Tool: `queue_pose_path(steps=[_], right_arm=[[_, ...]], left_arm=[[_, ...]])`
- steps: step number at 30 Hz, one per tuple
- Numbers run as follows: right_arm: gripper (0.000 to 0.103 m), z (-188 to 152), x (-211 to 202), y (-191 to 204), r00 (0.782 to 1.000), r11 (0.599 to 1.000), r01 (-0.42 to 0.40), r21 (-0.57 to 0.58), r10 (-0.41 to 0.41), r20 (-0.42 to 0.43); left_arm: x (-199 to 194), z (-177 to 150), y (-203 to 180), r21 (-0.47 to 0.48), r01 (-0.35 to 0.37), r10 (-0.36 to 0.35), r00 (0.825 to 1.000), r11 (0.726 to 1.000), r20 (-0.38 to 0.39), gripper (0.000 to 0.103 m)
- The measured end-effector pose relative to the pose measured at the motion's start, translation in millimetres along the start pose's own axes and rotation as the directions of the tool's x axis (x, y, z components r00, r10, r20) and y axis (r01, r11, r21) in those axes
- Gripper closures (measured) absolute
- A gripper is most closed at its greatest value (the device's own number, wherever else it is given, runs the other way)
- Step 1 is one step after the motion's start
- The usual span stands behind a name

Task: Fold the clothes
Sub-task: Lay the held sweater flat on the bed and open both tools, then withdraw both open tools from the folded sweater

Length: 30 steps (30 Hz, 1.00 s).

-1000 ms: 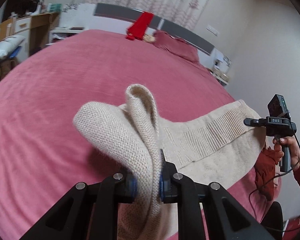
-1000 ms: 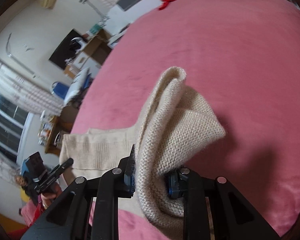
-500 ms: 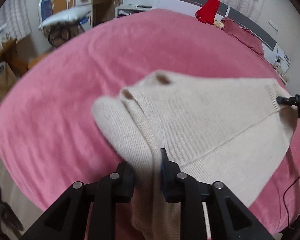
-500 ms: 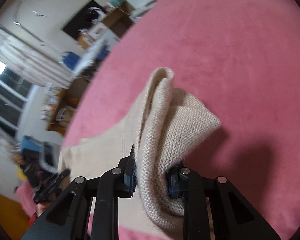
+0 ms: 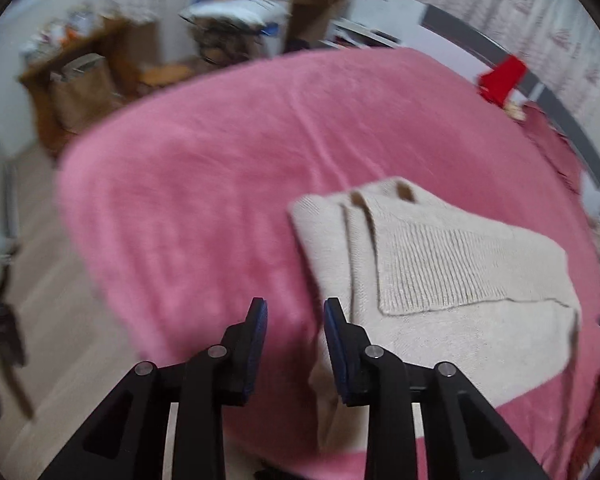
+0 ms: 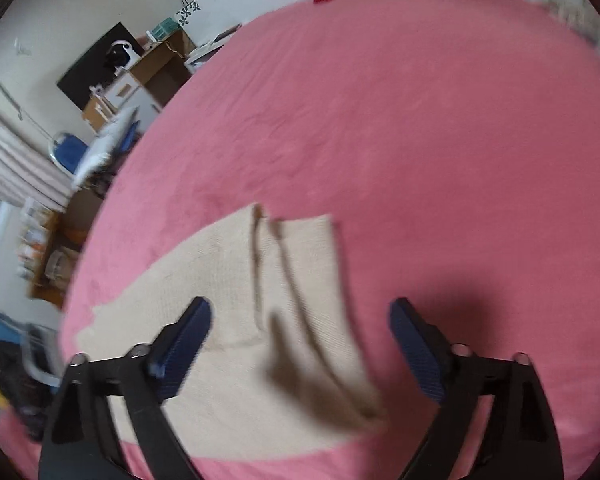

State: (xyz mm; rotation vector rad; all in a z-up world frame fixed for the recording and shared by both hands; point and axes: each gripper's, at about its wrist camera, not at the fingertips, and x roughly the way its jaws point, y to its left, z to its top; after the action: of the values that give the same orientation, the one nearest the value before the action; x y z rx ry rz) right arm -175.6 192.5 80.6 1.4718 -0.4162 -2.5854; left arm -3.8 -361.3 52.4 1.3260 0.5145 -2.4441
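A cream knit sweater (image 5: 440, 276) lies folded on the pink bedspread (image 5: 220, 184), near the bed's edge, its ribbed panel turned up on top. The left gripper (image 5: 294, 312) is opening, with only bedspread between its pads and the sweater just beside one finger. The right gripper (image 6: 300, 314) is spreading wide above the sweater (image 6: 236, 280), gripping nothing. A red garment (image 5: 500, 80) sits far off by the headboard.

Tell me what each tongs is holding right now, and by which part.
Nothing. Both the left tongs and right tongs are opening with nothing between their pads; the cream knit sweater lies released on the pink bedspread.
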Motion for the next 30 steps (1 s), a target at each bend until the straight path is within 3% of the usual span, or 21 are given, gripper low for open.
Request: queue_pose_path(steps=[3,10,16,25,29,30], right_arm=[[0.000,-22.5,-23.1,21.1,0.999,0.996,0.045,-0.071,-0.044,0.003],[0.000,-97.7,-38.8,90.9,0.999,0.989,0.029,-0.147,-0.035,-0.038],[0.000,-139.0,-42.2,141.5,0.999,0.980,0.000,-0.197,-0.010,-0.049],[0.000,-162.3,-83.3,201.9,0.996,0.932,0.059,-0.358,-0.031,0.082],[0.000,-167.7,-105.9,212.0,0.980,0.914,0.142,-0.380,-0.075,0.187],[0.000,-167.3,-110.3,212.4,0.975,0.914,0.156,-0.375,-0.082,0.206]], left_arm=[[-24.0,-7.3,-20.7,-0.010,-0.014,0.014,1.000,1.000,0.016,0.074],[-61.7,-50.2,-82.8,0.089,-0.028,0.027,0.999,0.996,0.022,0.074],[-92.9,-75.5,-114.4,0.124,-0.034,0.029,0.999,0.992,0.046,0.074],[-130.3,-86.4,-146.9,0.148,-0.089,0.070,0.989,0.985,0.134,0.075],[-144.6,-86.9,-158.2,0.167,-0.156,0.122,0.973,0.974,0.197,0.075],[-147.0,-86.6,-158.4,0.160,-0.145,0.112,0.974,0.976,0.198,0.075]])
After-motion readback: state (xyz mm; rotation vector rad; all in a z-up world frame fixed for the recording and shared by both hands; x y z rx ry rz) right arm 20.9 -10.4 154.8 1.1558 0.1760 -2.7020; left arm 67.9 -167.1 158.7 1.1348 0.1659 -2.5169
